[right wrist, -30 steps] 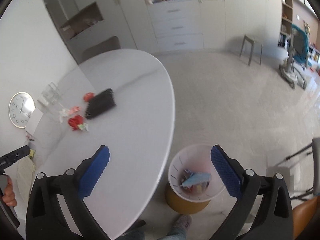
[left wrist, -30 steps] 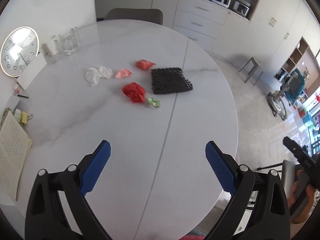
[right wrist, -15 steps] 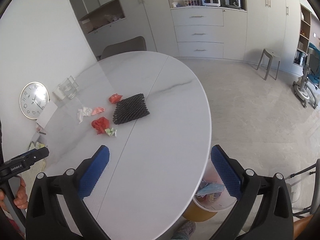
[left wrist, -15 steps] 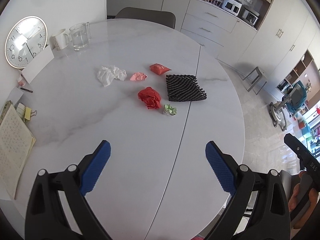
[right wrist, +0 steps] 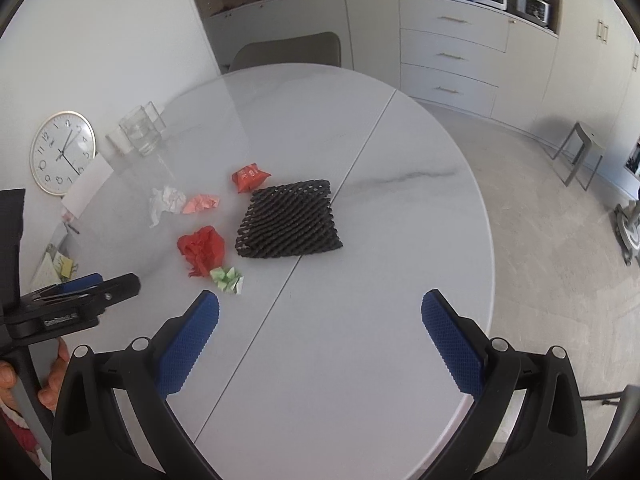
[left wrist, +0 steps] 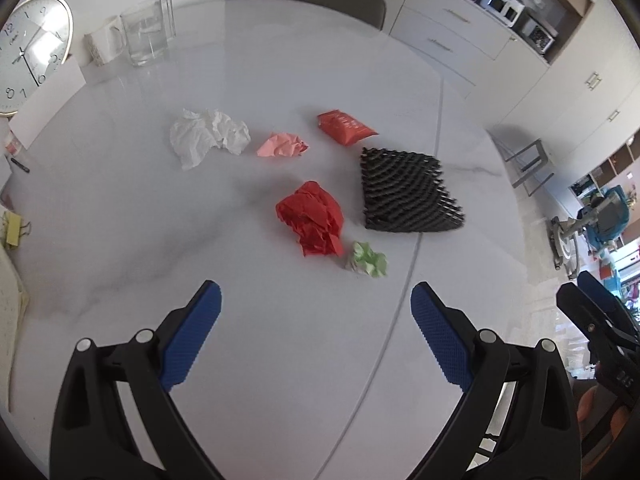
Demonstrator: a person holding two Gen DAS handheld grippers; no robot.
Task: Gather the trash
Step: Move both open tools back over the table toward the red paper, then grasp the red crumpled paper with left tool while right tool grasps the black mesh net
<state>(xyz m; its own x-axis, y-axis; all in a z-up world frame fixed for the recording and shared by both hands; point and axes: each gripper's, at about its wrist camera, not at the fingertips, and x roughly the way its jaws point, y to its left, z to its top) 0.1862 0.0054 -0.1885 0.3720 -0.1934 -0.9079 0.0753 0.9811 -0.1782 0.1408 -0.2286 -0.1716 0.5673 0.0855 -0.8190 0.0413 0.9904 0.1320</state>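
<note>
Nothing was collected yet: the white tissue (left wrist: 208,136), pink wad (left wrist: 282,146), red packet (left wrist: 344,127), red paper (left wrist: 312,218), green scrap (left wrist: 368,260) and black foam net (left wrist: 404,196) all lay on the counter (left wrist: 120,208). Both the left gripper (left wrist: 316,320) and right gripper (right wrist: 320,324) hovered near, jaws apart, empty.

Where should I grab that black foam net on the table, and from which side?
Pinch the black foam net at its near right corner, coming in low with the open right gripper. It lies flat, and that corner is bare, away from the red paper wad.
</note>
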